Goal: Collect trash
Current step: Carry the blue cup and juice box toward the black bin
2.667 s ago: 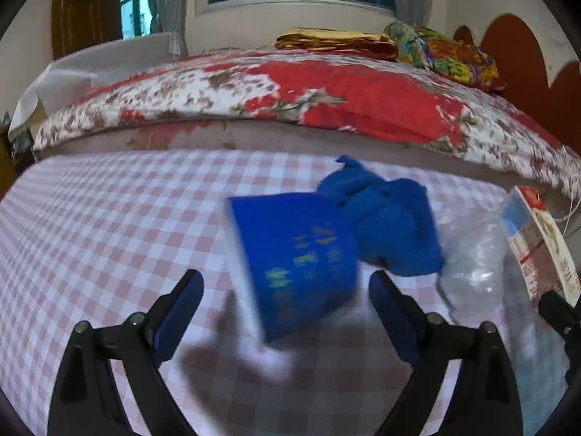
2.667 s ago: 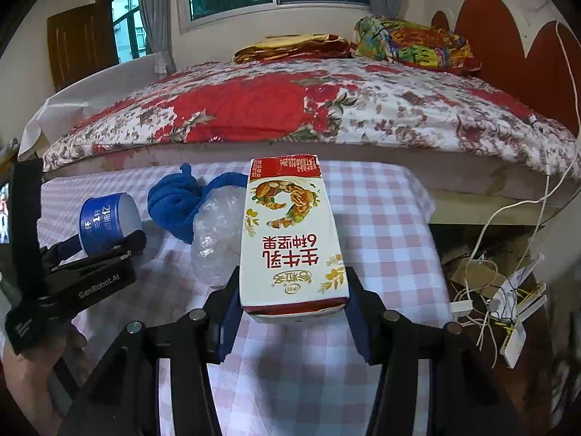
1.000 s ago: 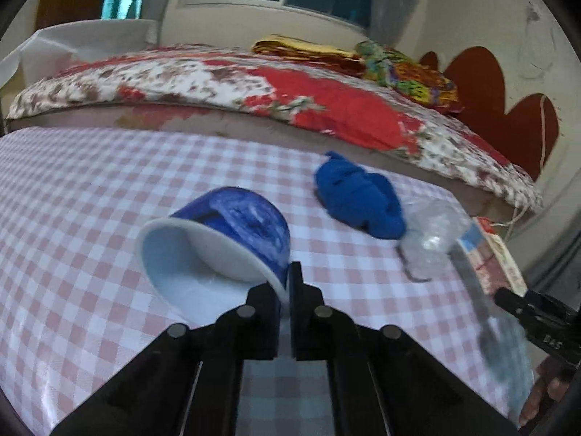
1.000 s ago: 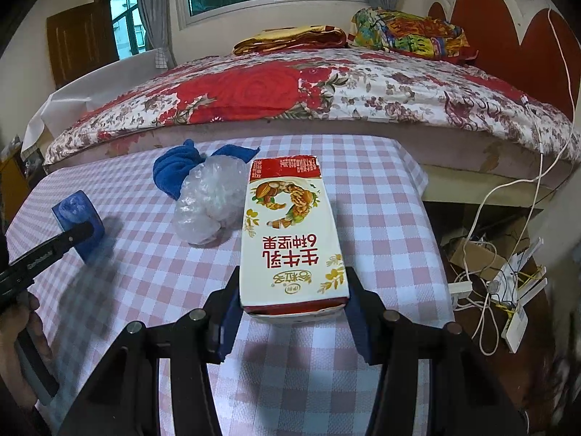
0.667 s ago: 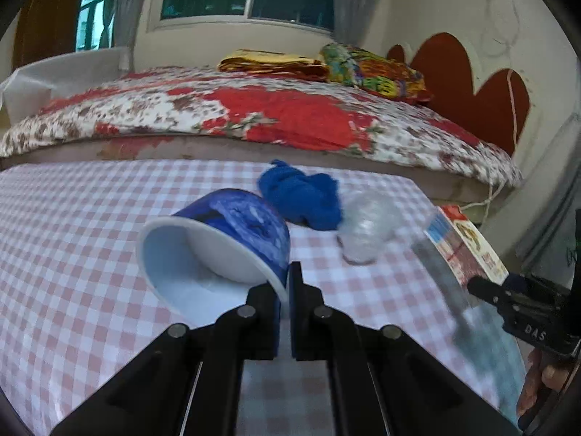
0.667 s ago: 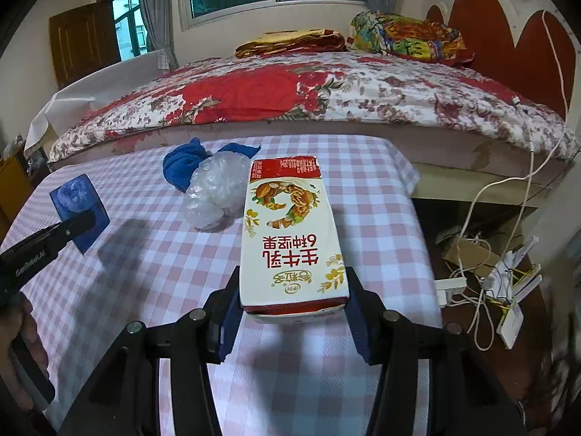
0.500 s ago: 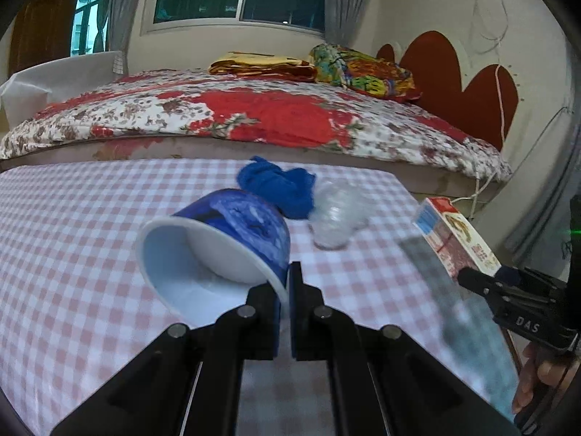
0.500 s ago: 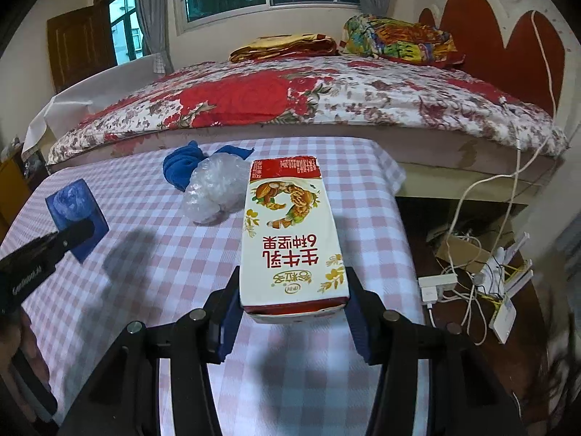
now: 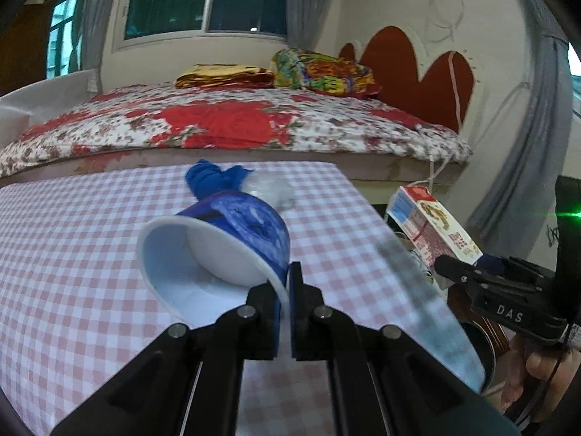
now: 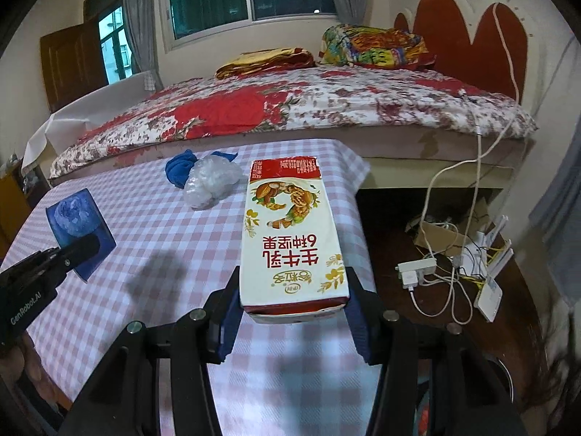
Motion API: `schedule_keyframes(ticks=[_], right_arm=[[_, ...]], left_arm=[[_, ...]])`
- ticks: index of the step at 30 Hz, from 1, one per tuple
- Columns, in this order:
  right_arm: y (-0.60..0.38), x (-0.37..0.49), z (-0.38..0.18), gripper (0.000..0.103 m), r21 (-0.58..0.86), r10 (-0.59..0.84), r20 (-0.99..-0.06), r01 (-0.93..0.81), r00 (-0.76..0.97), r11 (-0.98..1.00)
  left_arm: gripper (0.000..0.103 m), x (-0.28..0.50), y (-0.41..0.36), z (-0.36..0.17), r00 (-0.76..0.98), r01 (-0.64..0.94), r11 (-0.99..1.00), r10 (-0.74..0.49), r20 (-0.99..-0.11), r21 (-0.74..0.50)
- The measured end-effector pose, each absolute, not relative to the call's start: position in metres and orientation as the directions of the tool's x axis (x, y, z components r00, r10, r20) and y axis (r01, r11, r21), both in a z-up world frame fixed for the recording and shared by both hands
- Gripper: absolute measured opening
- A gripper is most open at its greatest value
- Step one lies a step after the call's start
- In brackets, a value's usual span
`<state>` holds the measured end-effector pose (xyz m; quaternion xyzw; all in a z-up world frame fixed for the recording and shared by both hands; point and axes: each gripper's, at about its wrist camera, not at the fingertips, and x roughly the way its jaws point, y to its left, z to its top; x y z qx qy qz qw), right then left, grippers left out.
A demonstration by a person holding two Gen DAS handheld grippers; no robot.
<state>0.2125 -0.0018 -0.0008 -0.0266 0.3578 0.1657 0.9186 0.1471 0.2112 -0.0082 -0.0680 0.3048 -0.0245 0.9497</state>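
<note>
The blue paper cup (image 9: 232,239) sits at the centre of the left wrist view, tipped on its side with its white mouth facing lower left, raised above the pink-checked worktop (image 9: 72,254). The left gripper (image 9: 288,290) has its jaws pressed together on the cup's rim, one finger inside the mouth and one outside. Just behind the cup, upper centre, lie a crumpled blue cloth (image 9: 214,180) and, touching it on the right, a clear plastic bag (image 9: 268,189). At the right edge, beyond the worktop's edge, the milk carton (image 9: 432,229) is seen held in the right gripper (image 9: 472,272), with a hand (image 9: 533,374) below it.

In the right wrist view the cup (image 10: 78,225) appears at the left edge, held by the left gripper's black tip. The cloth (image 10: 179,170) and bag (image 10: 210,181) lie upper centre-left. The carton (image 10: 290,239) fills the centre, its print upside down, with the right gripper (image 10: 292,312) pinching its near end between half-spread jaws. At right, past the worktop's edge, a tangle of white cables and chargers (image 10: 454,269) lies on the floor. A floral bed (image 10: 290,109) spans the background.
</note>
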Motion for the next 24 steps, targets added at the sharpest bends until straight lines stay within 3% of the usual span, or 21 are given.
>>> schedule_keyframes(ticks=[24], right_arm=[[-0.156,0.152,0.006,0.053,0.069,0.131,-0.643,-0.113,0.754,0.991]], left_arm=[[0.004,0.141,0.075,0.002,0.768,0.283,0.953,-0.295,-0.568,-0.112]])
